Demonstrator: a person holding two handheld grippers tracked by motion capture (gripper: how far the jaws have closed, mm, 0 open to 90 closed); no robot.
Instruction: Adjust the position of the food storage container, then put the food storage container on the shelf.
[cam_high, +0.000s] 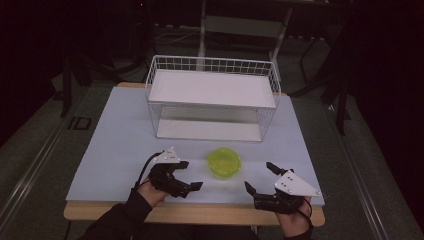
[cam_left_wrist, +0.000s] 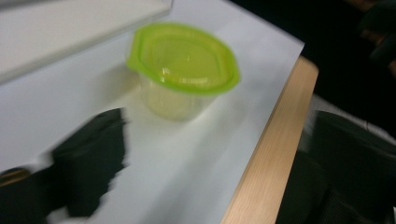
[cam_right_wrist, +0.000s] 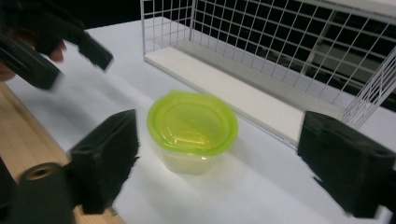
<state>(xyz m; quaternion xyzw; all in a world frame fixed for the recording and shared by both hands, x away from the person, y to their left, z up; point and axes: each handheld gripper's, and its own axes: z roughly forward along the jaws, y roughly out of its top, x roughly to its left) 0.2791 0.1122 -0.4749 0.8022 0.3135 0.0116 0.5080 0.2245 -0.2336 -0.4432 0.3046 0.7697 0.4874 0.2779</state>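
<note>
A small clear tub with a lime-green lid (cam_high: 224, 162) stands upright on the white table top (cam_high: 120, 145), near the front. My left gripper (cam_high: 191, 174) is just left of the tub, open, jaws pointing right at it. My right gripper (cam_high: 258, 176) sits to the tub's right, also open, with nothing between its fingers. In the right gripper view the tub (cam_right_wrist: 192, 122) stands just ahead of the wide-apart jaws, and the left gripper (cam_right_wrist: 70, 51) shows at the upper left. In the blurred left gripper view the tub (cam_left_wrist: 184, 60) lies ahead of one black finger (cam_left_wrist: 93, 163).
A white wire rack (cam_high: 212, 97) with an upper shelf and a lower board stands behind the tub, its open side facing the front. The table's wooden front edge (cam_high: 200, 212) runs right below both hands. Dark floor and stands surround the table.
</note>
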